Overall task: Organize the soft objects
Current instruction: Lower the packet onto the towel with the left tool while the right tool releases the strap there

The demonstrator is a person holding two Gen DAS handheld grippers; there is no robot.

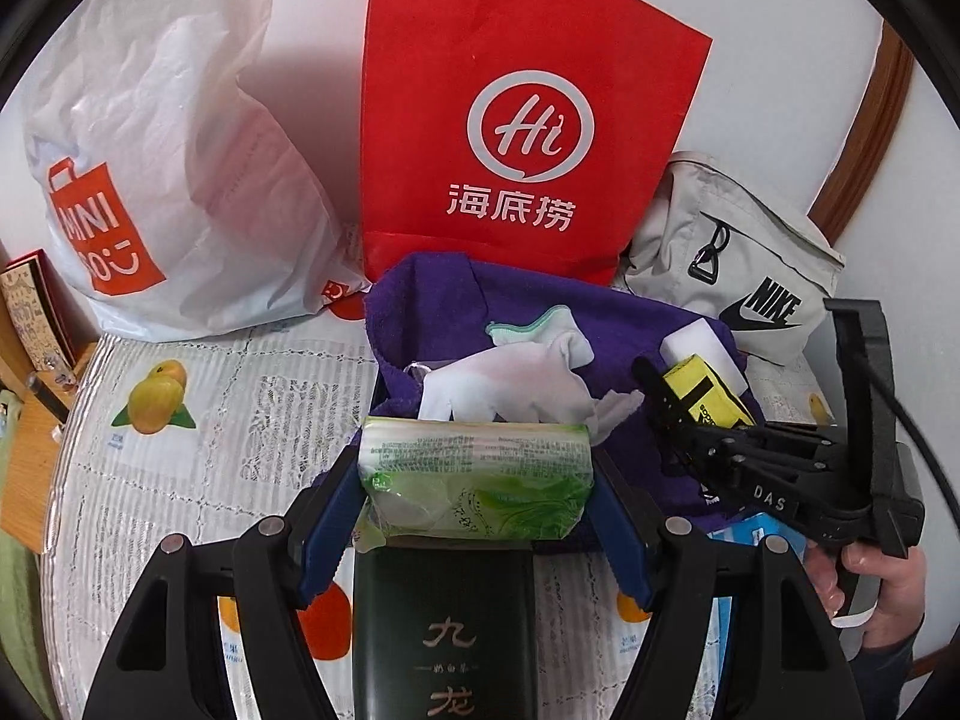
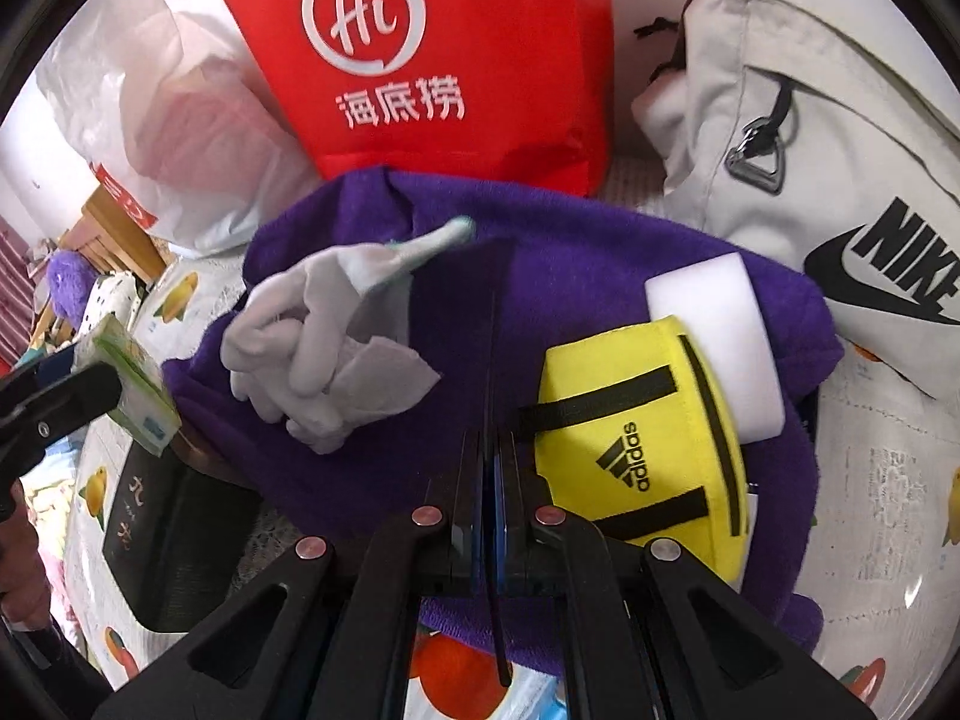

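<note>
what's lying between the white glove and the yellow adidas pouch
Only bare purple towel, seen in the right wrist view, with the shut right gripper hovering over that stretch between white glove and yellow pouch.

Left gripper (image 1: 477,501) fingers clamp green tissue pack (image 1: 477,480) above purple towel (image 1: 540,312).

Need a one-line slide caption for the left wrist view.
Left gripper clamps a green tissue pack above a purple towel piled with soft items.

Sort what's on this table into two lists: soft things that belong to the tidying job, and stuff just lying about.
Job:
tissue pack, held in the left tongs
purple towel
white gloves
yellow Adidas pouch
white sponge block
right tongs, shut and empty

Lying about:
red paper bag
white Miniso bag
Nike bag
dark box
</note>
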